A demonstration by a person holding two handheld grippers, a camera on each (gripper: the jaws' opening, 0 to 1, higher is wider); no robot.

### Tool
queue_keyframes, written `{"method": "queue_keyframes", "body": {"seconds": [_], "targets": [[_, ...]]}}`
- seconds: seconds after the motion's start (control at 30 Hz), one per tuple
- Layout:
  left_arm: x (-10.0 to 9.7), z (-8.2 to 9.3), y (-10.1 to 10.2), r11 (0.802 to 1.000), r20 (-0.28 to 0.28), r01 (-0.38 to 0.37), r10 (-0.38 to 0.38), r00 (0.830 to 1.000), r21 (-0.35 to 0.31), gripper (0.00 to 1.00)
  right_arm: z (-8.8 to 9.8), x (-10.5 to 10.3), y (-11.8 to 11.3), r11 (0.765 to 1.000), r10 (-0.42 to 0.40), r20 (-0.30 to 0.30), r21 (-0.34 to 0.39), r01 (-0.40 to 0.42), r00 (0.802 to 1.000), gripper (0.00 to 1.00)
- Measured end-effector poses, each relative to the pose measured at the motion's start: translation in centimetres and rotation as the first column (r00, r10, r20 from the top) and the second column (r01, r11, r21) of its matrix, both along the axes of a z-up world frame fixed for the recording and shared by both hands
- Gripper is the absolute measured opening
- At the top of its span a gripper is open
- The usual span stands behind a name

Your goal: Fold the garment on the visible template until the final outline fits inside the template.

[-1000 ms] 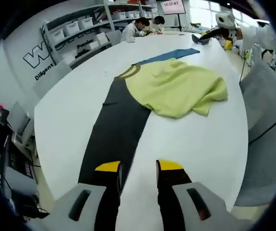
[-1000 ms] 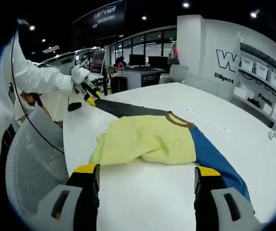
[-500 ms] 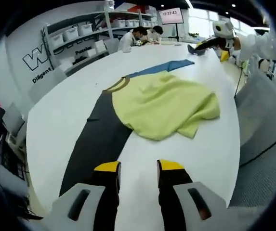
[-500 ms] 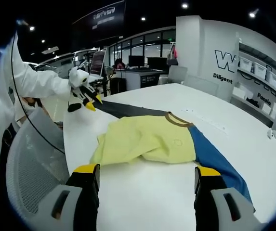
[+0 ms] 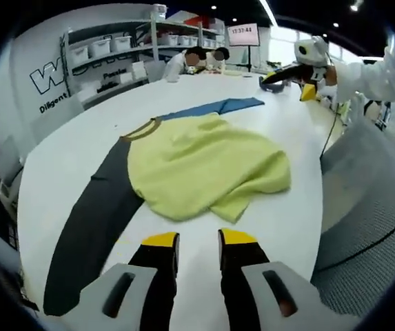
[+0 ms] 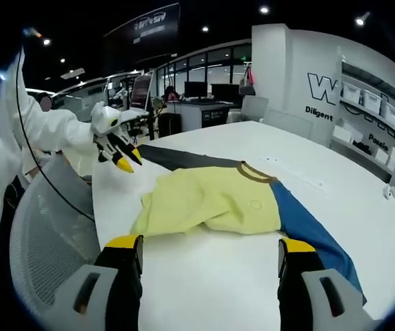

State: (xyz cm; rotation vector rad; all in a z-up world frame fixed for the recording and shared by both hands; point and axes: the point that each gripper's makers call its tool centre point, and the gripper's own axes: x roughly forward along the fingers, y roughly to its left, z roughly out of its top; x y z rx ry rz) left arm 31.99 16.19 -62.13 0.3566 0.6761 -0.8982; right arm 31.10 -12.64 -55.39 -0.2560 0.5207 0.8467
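A yellow garment [image 5: 207, 162] with a brown collar [image 5: 140, 129] lies crumpled on the white table [image 5: 290, 221]. A black stretch [image 5: 90, 221] runs out of it on one side and a blue stretch [image 5: 221, 107] on the other. My left gripper [image 5: 197, 238] hovers just short of the garment's near hem, jaws a little apart and holding nothing. It also comes into the right gripper view as the left gripper [image 6: 127, 160], near the black end. My right gripper [image 6: 211, 243] stands wide open before the yellow cloth [image 6: 207, 200], and appears as the right gripper [image 5: 285, 86] beyond the blue end.
A grey mesh chair [image 5: 369, 227] stands at the table's edge, and the chair [image 6: 42, 241] is also in the right gripper view. People sit at the table's far end [image 5: 200, 58]. Shelves with white bins [image 5: 104, 52] line the wall. Desks and monitors [image 6: 204, 89] stand beyond the table.
My left gripper has come closer to the yellow garment's hem and its jaws have narrowed slightly. In the right gripper view it has moved from the black end toward the garment. The right gripper holds still.
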Motion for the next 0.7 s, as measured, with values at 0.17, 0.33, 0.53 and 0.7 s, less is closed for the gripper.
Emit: {"method": "queue_keyframes", "body": {"seconds": [0.17,0.33,0.53,0.7], "targets": [[-0.2,-0.4,-0.9,0.999,-0.016,-0.038,0.037,0.999,-0.009,0.18,0.0,-0.2,0.0,1.000,0.001,0.001,0.003,-0.001,1.000,0.81],[-0.4,-0.7,-2.0,0.998,-0.034,-0.066,0.066,0.997,-0.007,0.17,-0.1,-0.3,-0.1,1.000,0.001,0.001,0.006,-0.001,1.000,0.81],[-0.5,-1.5,-3.6,0.993,-0.073,-0.120,0.119,0.990,-0.009,0.17,-0.2,-0.6,0.0,1.000,0.003,-0.001,0.009,-0.003,1.000,0.81],[-0.5,-2.5,-4.0,0.979,-0.119,-0.202,0.202,0.972,0.012,0.18,-0.2,-0.6,-0.2,1.000,-0.002,0.001,0.015,0.002,1.000,0.81]]}}
